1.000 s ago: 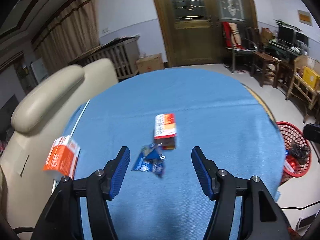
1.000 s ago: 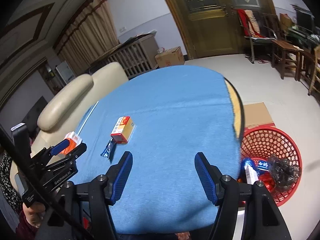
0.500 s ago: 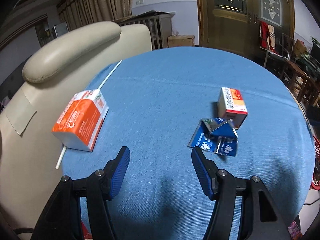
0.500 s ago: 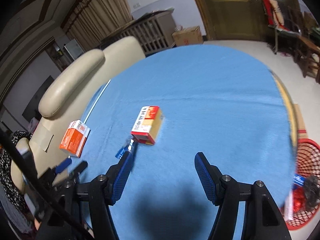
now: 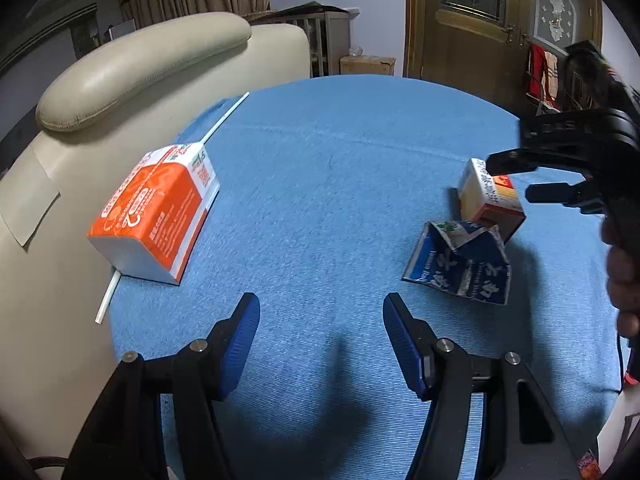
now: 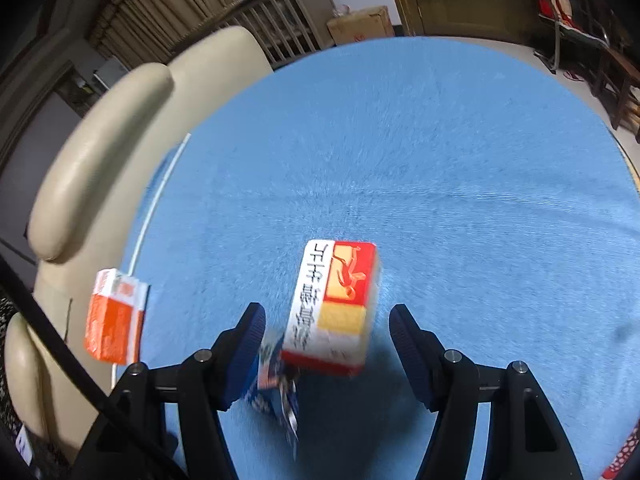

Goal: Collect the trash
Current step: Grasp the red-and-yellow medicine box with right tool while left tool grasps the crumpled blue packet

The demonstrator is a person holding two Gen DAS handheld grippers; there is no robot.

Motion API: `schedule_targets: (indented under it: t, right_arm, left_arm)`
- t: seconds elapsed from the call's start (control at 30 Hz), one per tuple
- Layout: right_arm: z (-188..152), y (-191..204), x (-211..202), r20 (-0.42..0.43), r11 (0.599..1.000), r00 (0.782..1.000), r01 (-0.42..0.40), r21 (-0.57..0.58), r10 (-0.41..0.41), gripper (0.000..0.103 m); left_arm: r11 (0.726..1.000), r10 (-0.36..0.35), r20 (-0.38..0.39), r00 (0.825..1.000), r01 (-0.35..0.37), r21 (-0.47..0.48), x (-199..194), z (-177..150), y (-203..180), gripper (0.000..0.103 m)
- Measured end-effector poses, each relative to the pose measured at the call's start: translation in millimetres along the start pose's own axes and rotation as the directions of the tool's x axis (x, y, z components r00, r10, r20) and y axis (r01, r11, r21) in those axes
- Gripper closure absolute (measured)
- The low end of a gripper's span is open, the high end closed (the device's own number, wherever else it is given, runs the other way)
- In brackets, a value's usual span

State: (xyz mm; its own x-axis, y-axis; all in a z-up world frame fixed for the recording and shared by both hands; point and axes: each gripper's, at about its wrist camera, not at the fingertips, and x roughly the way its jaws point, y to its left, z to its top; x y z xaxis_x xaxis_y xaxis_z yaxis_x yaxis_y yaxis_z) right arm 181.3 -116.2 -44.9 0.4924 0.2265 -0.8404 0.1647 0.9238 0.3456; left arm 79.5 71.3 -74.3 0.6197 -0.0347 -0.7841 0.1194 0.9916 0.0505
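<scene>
Right jaws wide, red-yellow box (image 6: 334, 308) between

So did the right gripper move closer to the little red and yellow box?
Yes. The right gripper went forward over the blue tablecloth; its open fingers now flank the box.

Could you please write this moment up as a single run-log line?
phase: approach | right gripper: open, straddling red-and-white box | left gripper: open, empty, over blue tablecloth | orange carton, blue wrapper: untouched

Left gripper (image 5: 320, 320) and right gripper (image 6: 327, 332) both gape wide, fingers level.
</scene>
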Motion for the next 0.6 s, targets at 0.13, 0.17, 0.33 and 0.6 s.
schedule_targets:
  t: [0.13,0.17,0.33,0.6]
  right_arm:
    - [3,3,24,-0.033,0.998,0.997,0.067,0.008,-0.067,0.034]
    - [3,2,28,-0.036,0.998,0.997,0.070,0.008,-0.069,0.034]
    - [1,-8,34,-0.036,0.997,0.997,0.070,-0.023,-0.071,0.054]
    - [-21,-45,-4,0.035,0.998,0.998,0.049,-0.041,-0.047,0.054]
  left_arm:
    - [1.000,-0.001,-0.011,1.000,0.001,-0.007,5,0,4,0.038]
    - [1.000,-0.004,-0.013,1.000,0.004,-0.005,6,0,3,0.038]
    - [0.999,-0.052,-0.009,0.999,0.052,0.012,8,7,-4,0.038]
    - [0.980,-0.190,-0.040,0.981,0.191,0.048,22,29,-37,0.038]
